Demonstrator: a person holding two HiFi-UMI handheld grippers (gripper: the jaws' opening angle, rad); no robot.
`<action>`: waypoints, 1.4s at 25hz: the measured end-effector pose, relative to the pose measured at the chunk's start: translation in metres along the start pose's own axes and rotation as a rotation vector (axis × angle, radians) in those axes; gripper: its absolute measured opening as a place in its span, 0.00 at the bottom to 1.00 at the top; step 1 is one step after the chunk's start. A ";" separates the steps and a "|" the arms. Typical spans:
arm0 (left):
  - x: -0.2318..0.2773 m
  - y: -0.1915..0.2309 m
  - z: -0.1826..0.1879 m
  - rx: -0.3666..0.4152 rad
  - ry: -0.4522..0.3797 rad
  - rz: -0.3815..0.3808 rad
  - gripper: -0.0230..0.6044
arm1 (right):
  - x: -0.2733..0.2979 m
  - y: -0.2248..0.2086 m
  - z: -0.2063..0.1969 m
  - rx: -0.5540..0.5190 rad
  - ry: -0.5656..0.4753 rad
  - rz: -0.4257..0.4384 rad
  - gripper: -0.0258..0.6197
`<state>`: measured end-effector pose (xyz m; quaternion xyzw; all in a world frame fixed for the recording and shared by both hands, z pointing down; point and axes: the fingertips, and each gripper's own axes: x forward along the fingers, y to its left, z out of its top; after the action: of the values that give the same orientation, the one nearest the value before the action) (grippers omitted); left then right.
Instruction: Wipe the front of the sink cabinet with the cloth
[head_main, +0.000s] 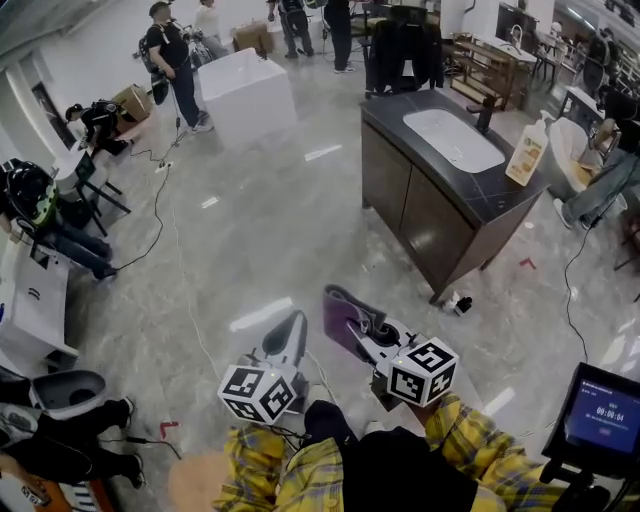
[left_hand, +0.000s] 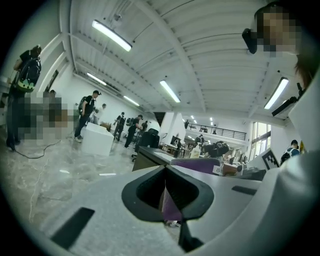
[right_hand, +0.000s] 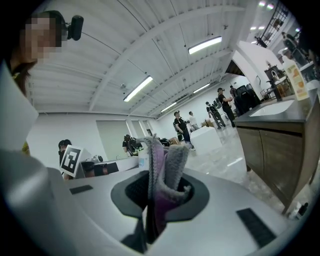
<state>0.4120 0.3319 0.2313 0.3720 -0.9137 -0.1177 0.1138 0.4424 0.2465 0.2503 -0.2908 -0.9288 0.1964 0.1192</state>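
The dark sink cabinet (head_main: 420, 215) with a white basin (head_main: 452, 138) stands at the upper right, well ahead of both grippers. My right gripper (head_main: 362, 322) is shut on a purple and grey cloth (head_main: 343, 320), which sticks up from the jaws in the right gripper view (right_hand: 162, 167). There the cabinet front (right_hand: 275, 150) lies at the right, still apart from the cloth. My left gripper (head_main: 293, 328) is beside it to the left, held low over the floor. Its jaws stand together with nothing held (left_hand: 166, 197). The purple cloth (left_hand: 197, 165) shows beyond them.
A soap bottle (head_main: 527, 150) stands on the countertop's right end. A small object (head_main: 458, 303) lies at the cabinet's base. A white block (head_main: 245, 95) and several people are at the back, cables (head_main: 160, 215) run over the glossy floor, and a screen (head_main: 605, 415) is at the lower right.
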 end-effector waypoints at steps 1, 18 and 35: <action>0.003 0.006 0.003 0.004 0.003 -0.010 0.05 | 0.008 0.001 0.002 0.001 -0.002 -0.004 0.11; 0.050 0.149 0.048 0.013 0.034 -0.095 0.05 | 0.160 -0.017 0.018 0.009 -0.011 -0.076 0.11; 0.056 0.257 0.065 -0.017 0.044 -0.060 0.05 | 0.271 -0.014 0.013 0.021 0.011 -0.067 0.11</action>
<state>0.1861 0.4794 0.2535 0.4007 -0.8984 -0.1205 0.1335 0.2140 0.3907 0.2741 -0.2592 -0.9353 0.2003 0.1337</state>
